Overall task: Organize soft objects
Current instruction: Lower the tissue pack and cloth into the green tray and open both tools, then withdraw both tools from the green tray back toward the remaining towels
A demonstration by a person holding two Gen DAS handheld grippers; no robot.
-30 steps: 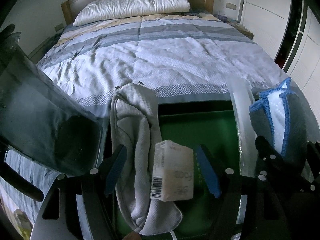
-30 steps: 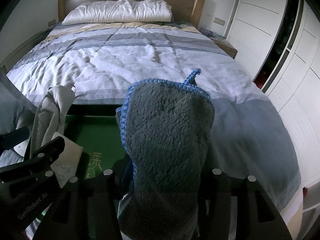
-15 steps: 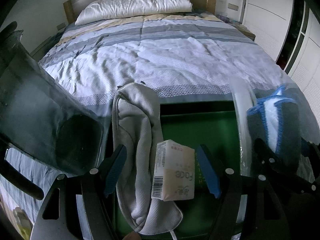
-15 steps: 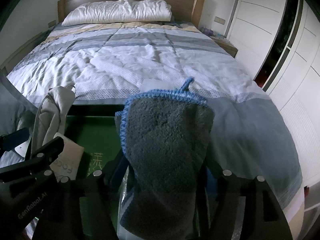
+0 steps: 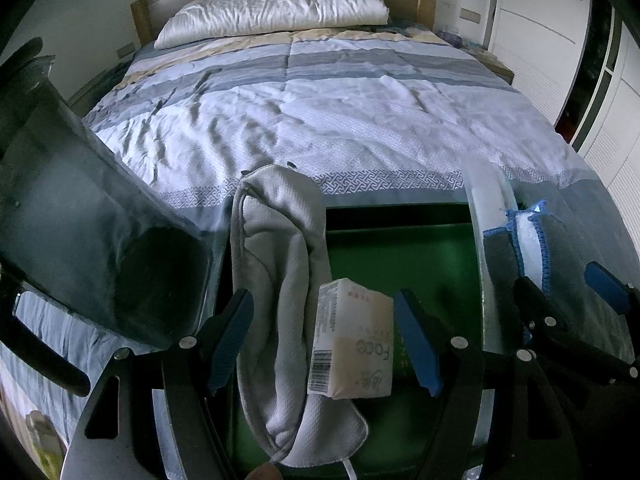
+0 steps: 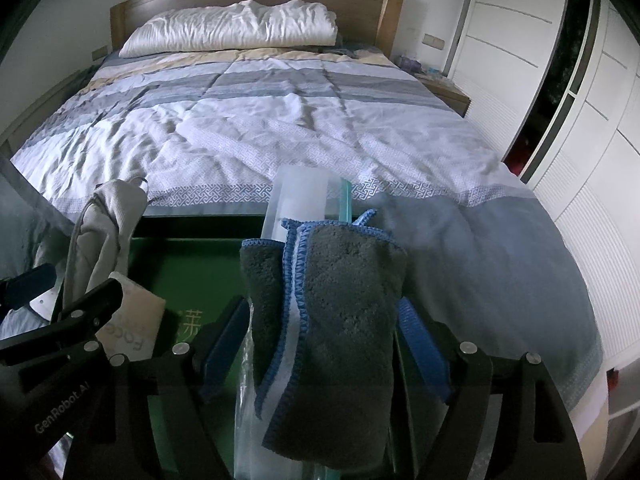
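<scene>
A grey towel with blue trim hangs over the clear right wall of a storage bin with a green floor. My right gripper stands open around the towel, fingers apart on either side; it also shows in the left wrist view. My left gripper is open over the bin. Between its fingers lie a light grey cloth, draped over the bin's left part, and a white tissue pack marked "Face". The cloth and pack show in the right wrist view.
The bin rests on the foot of a bed with a striped grey and white duvet. A white pillow lies at the wooden headboard. A clear bin lid stands tilted at the left. White wardrobe doors line the right.
My right gripper has opened and lowered the grey towel onto the bin's right wall. The left gripper has stayed put over the cloth and tissue pack.
</scene>
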